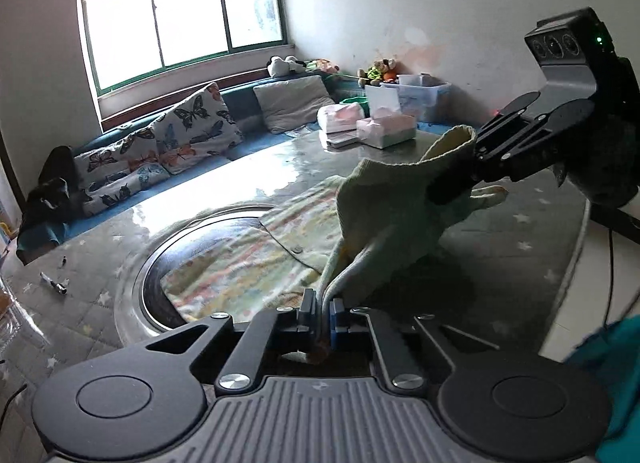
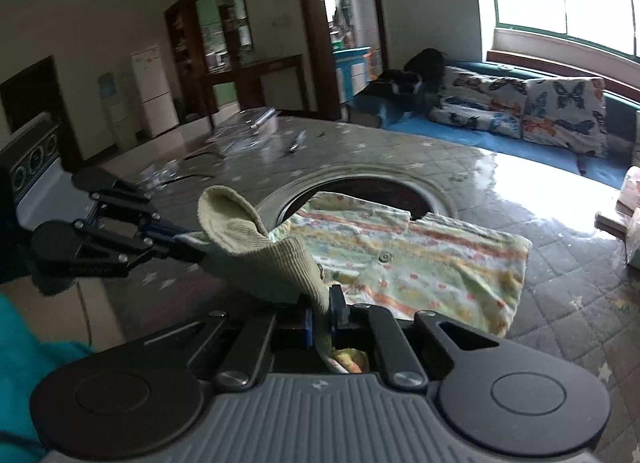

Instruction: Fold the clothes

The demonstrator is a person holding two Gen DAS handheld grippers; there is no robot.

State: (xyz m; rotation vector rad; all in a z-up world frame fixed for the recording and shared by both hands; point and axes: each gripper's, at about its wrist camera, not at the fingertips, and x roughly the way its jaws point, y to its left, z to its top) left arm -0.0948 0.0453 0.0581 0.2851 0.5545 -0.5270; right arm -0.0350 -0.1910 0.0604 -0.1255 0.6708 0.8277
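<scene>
A small pastel patterned garment (image 1: 240,263) with a pale green ribbed hem (image 1: 392,203) lies partly over the round recess in the table; it also shows in the right wrist view (image 2: 420,259). My left gripper (image 1: 320,309) is shut on one edge of the ribbed hem, lifted off the table. My right gripper (image 2: 320,313) is shut on the other end of the same hem (image 2: 264,259). Each gripper shows in the other's view, the right one (image 1: 460,183) and the left one (image 2: 184,239), with the hem stretched between them above the table.
The grey star-patterned table (image 1: 520,231) has a round metal-rimmed recess (image 1: 148,263). Tissue packs and plastic boxes (image 1: 384,123) stand at the far side. Small tools (image 1: 54,283) lie at the left. A blue bench with butterfly cushions (image 2: 520,107) runs under the window.
</scene>
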